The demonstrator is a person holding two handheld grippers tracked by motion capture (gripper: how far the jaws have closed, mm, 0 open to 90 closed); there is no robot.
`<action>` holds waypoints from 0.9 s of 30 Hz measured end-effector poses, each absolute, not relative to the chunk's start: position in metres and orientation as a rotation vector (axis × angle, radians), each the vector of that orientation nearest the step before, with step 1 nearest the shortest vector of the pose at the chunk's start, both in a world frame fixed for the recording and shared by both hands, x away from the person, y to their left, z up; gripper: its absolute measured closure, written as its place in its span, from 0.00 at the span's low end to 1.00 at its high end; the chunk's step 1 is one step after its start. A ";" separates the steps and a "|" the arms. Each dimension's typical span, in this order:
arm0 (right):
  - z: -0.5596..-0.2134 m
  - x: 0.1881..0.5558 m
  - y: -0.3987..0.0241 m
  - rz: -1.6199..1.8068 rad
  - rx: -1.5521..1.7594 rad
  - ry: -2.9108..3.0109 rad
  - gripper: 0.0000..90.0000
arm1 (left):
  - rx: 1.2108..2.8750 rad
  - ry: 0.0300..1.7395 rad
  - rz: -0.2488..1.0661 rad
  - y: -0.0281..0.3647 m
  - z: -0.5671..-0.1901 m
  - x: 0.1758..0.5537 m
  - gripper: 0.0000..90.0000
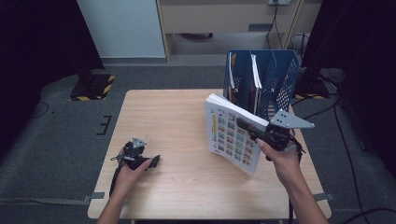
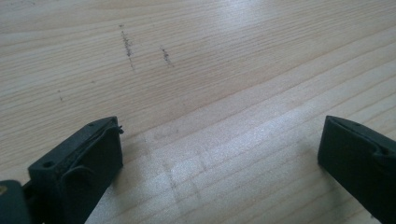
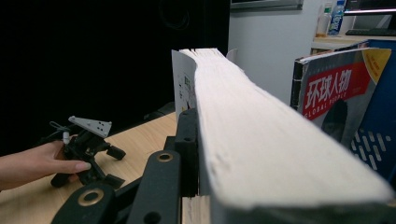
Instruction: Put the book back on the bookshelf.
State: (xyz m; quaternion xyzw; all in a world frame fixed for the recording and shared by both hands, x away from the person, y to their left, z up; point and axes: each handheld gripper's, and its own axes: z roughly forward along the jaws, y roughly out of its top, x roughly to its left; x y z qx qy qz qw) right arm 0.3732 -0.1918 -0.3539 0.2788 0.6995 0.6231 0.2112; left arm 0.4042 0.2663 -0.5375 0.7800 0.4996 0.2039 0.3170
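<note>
**Thick book held on edge in front of a blue file rack**

Between the jaws of the right gripper [image 1: 256, 135] a thick book [image 1: 232, 133] is pinched, standing on edge and raised off the table [image 1: 177, 121], its colourful cover turned to the left in the high view. In the right gripper view the pale block of pages [image 3: 261, 135] runs straight away from the camera, with one black jaw flat against the cover on its left; the other jaw is hidden behind the book. Just beyond the book stands a blue mesh file rack [image 1: 280, 79] at the table's far right edge, with other books [image 1: 256, 72] upright in it; one is a magazine with a red title band [image 3: 336, 91].

Well away from that gripper, near the table's front left, the left gripper [image 1: 154, 161] rests low on the wood under the person's left hand [image 1: 133, 170]. Its jaws stand spread wide with bare tabletop between them, as the left gripper view shows.

The table is light wood with a visible grain and a few small dark scuff marks [image 2: 127, 44]. Around it lies grey carpet [image 1: 60, 140], with a yellow-and-black striped base [image 1: 93, 86] at the far left, dark curtains [image 1: 37, 37] at both sides, a pale wall panel [image 1: 121, 25] behind, and cables [image 1: 345, 140] trailing on the right.
</note>
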 end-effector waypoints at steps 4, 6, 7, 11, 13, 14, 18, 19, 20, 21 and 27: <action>-0.355 0.369 -0.197 1.728 0.777 1.943 0.82 | 2.053 1.315 0.537 0.266 -0.537 0.404 0.00; -0.355 0.366 -0.200 1.722 0.772 1.947 0.82 | 2.053 1.315 0.537 0.266 -0.537 0.404 0.00; -0.355 0.364 -0.202 1.722 0.775 1.944 0.82 | 2.053 1.315 0.537 0.266 -0.537 0.404 0.00; -0.355 0.358 -0.209 1.725 0.775 1.937 0.82 | 2.054 1.315 0.537 0.266 -0.537 0.404 0.00; -0.355 0.354 -0.213 1.728 0.781 1.932 0.82 | 2.054 1.315 0.537 0.266 -0.537 0.404 0.00; -0.355 0.353 -0.214 1.729 0.781 1.927 0.82 | 2.054 1.315 0.537 0.266 -0.537 0.404 0.00; -0.355 0.347 -0.219 1.717 0.776 1.928 0.82 | 2.054 1.315 0.537 0.266 -0.537 0.404 0.00; -0.355 0.346 -0.220 1.714 0.775 1.929 0.82 | 2.054 1.315 0.537 0.266 -0.537 0.404 0.00; -0.355 0.345 -0.221 1.706 0.772 1.929 0.82 | 2.054 1.315 0.537 0.266 -0.537 0.404 0.00; -0.354 0.343 -0.222 1.705 0.772 1.932 0.82 | 2.054 1.315 0.537 0.266 -0.537 0.404 0.00; -0.355 0.336 -0.231 1.700 0.785 1.918 0.82 | 2.057 1.315 0.538 0.266 -0.537 0.404 0.00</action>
